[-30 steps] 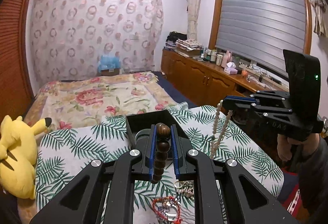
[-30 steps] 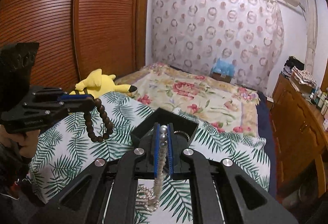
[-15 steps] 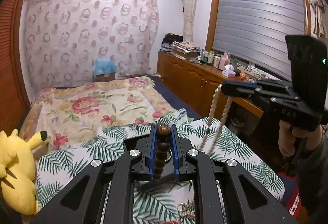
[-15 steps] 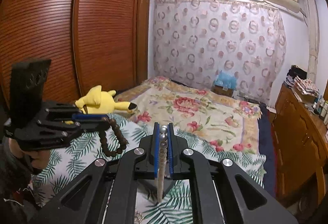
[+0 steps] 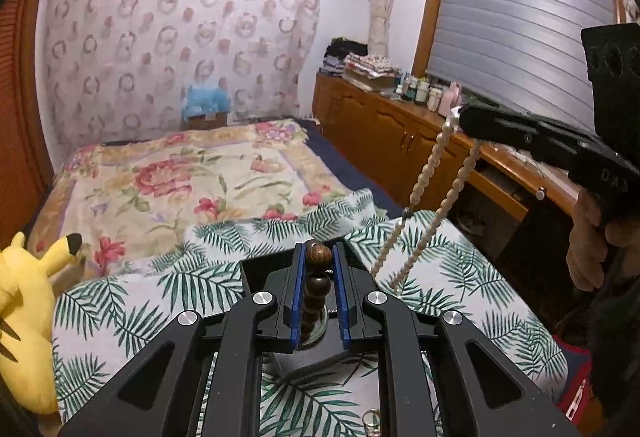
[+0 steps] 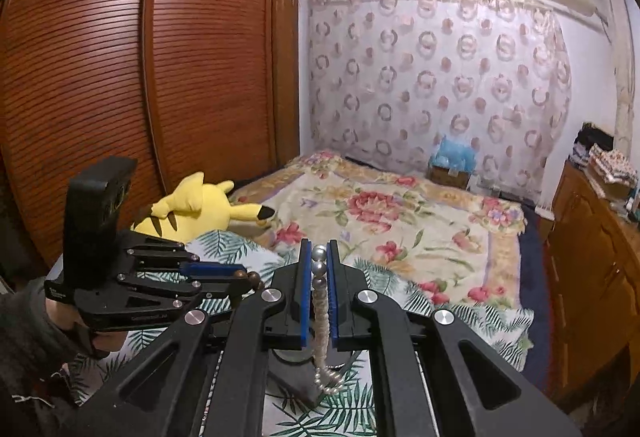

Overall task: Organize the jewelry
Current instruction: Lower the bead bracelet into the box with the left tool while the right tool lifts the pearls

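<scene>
Jaws clamped — left gripper (image 5: 318, 257) on wooden beads (image 5: 316, 277), right gripper (image 6: 319, 257) on pearls (image 6: 320, 301).

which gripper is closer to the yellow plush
Left. The left gripper sits just in front of the plush; the right gripper hangs far across the bed from it, by the cabinets.

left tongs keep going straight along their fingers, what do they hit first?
Probably the black jewelry box just below the left tongs, which are shut on the wooden bead bracelet. Depth is unclear; they might clear it and reach the palm-print cloth.
</scene>
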